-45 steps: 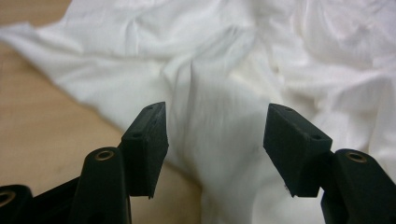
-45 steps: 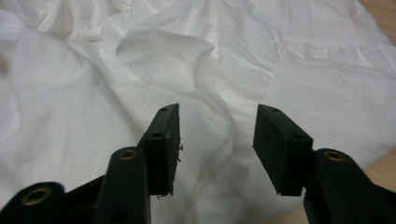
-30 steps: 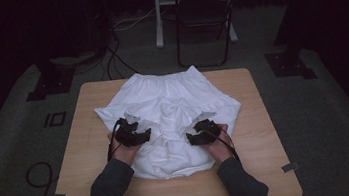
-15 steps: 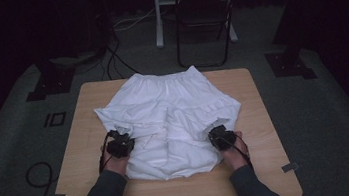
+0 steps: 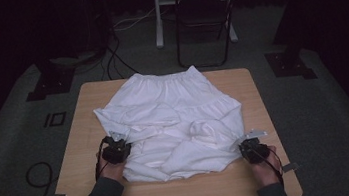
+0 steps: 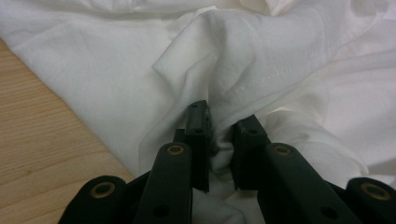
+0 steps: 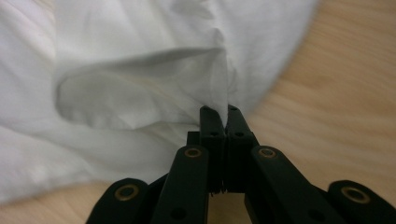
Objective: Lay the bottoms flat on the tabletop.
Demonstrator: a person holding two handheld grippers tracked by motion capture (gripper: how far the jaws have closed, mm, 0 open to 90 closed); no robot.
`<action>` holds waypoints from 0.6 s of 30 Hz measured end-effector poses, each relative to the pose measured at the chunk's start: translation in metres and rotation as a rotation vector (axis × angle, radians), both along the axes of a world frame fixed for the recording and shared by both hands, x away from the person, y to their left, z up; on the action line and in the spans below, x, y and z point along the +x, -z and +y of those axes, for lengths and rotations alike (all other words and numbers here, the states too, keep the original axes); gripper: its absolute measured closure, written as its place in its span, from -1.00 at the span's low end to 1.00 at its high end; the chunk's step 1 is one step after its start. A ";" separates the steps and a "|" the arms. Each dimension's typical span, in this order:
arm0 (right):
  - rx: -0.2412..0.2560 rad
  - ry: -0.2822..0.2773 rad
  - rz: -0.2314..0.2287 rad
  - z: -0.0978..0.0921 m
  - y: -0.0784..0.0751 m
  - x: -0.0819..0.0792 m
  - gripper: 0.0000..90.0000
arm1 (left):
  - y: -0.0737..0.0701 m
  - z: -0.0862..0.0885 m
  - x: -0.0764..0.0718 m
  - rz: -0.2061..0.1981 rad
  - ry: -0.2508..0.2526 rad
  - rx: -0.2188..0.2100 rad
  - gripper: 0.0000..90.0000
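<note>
White cotton, a gathered skirt (image 5: 173,121) with an elastic waistband, lay spread over the middle of the wooden tabletop (image 5: 263,97), waistband toward the far edge and hem bunched toward the near edge. Its lower part was rumpled, with folds heaped between the two grippers. The left gripper (image 5: 116,149) sat at the hem's left side near the near-left corner; in the left gripper view its fingers (image 6: 198,128) stood slightly apart with a fold of cloth between them, so whether they truly pinched it I could not tell. The right gripper (image 5: 251,146) sat at the hem's right side, its fingers (image 7: 212,123) pressed together on a thin edge of fabric. That slim bite looked likely to slip under any pull, and an uneven tug could drag the skirt askew toward one edge.
</note>
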State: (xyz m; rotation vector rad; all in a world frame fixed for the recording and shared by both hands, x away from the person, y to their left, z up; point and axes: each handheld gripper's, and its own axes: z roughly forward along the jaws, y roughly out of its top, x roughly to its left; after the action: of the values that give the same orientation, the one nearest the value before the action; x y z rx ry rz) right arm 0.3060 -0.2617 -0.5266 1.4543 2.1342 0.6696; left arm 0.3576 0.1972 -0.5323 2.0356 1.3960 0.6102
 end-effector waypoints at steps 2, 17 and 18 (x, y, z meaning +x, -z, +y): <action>0.022 0.011 -0.014 -0.009 -0.004 -0.005 0.74 | 0.001 -0.001 0.000 -0.003 -0.002 0.001 0.75; 0.132 -0.206 -0.224 0.047 -0.060 0.015 -0.18 | 0.005 -0.003 -0.002 -0.031 -0.010 0.004 0.74; 0.131 -0.213 -0.212 0.054 -0.058 0.021 -0.22 | 0.005 -0.003 -0.002 -0.032 -0.010 0.005 0.74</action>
State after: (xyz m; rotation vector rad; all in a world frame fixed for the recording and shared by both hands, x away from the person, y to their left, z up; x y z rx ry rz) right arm 0.3274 -0.2074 -0.4687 1.1682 2.1280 1.0117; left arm 0.3554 0.1942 -0.5370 2.0154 1.3877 0.6485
